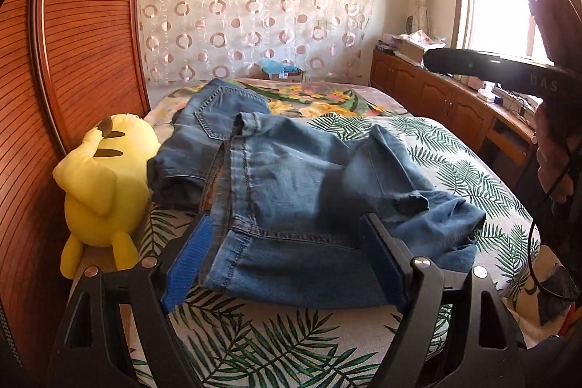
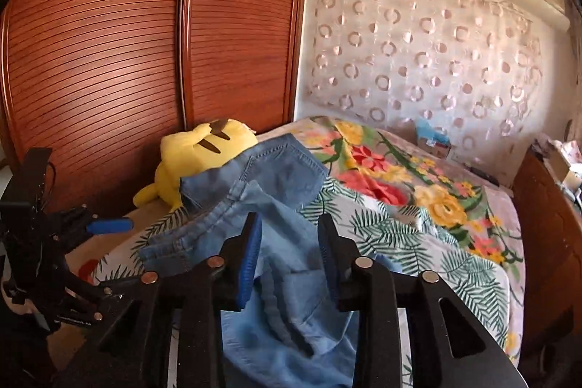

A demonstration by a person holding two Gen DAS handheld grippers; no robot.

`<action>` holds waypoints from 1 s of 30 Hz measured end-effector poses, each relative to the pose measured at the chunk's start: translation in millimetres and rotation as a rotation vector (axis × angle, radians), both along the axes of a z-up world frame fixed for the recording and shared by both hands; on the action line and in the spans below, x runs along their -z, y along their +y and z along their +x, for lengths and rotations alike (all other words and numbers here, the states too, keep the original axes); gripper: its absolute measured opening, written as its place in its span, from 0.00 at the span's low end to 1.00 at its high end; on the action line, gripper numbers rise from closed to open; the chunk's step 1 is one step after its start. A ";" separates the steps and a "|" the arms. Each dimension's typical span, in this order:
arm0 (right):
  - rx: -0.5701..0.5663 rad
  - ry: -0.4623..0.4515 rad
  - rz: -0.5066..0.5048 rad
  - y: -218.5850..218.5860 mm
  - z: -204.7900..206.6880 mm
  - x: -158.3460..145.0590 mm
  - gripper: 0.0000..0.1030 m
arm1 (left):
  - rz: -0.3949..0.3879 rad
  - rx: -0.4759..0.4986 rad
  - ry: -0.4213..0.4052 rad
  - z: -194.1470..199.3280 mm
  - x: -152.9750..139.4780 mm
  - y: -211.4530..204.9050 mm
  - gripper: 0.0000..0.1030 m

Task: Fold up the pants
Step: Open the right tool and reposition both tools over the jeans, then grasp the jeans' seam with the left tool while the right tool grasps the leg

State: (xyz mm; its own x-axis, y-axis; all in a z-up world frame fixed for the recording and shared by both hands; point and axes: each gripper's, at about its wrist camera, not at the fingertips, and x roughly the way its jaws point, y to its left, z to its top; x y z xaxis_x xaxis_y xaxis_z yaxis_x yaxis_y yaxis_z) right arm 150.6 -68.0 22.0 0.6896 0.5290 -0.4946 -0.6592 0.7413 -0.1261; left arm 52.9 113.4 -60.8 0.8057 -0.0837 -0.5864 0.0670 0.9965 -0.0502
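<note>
A pair of blue jeans (image 1: 291, 180) lies crumpled on the bed, waist and back pocket toward the far left, a hemmed leg end nearest me. My left gripper (image 1: 287, 224) is open, its blue-padded fingers either side of that hem, low over the bed. The jeans also show in the right wrist view (image 2: 276, 206). My right gripper (image 2: 289, 224) is open and hovers over the middle of the jeans, holding nothing. The left gripper (image 2: 109, 226) appears at the left of that view beside the jeans.
The bed (image 1: 454, 162) has a leaf-print cover and a floral blanket (image 2: 400, 177) at its far end. A yellow plush toy (image 1: 102, 184) lies at the bed's left edge against a wooden wardrobe (image 1: 72, 60). A wooden cabinet (image 1: 436, 97) runs along the right.
</note>
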 end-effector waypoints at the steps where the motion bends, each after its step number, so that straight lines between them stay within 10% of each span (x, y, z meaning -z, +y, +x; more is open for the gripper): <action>1: 0.007 0.005 -0.003 -1.7 2.4 -0.2 0.34 | 0.000 0.004 0.003 2.4 1.2 -1.7 0.80; 14: 0.104 0.238 -0.081 9.2 43.3 74.0 0.35 | 0.019 0.095 0.096 15.9 40.2 -26.5 0.78; 28: 0.148 0.403 0.018 25.6 41.0 82.3 0.35 | 0.038 0.091 0.077 19.7 49.0 -29.7 0.31; 30: 0.122 0.391 -0.005 34.5 39.6 80.2 0.21 | 0.046 0.106 0.065 20.3 46.1 -32.3 0.26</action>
State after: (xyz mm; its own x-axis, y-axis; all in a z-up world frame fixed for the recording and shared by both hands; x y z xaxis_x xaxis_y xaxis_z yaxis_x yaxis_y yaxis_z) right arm 190.2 -33.5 -58.3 0.5066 0.4518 -0.7343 -0.5650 0.8173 0.1131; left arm 73.2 81.1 -106.9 0.7539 -0.1384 -0.6423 0.1705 0.9853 -0.0121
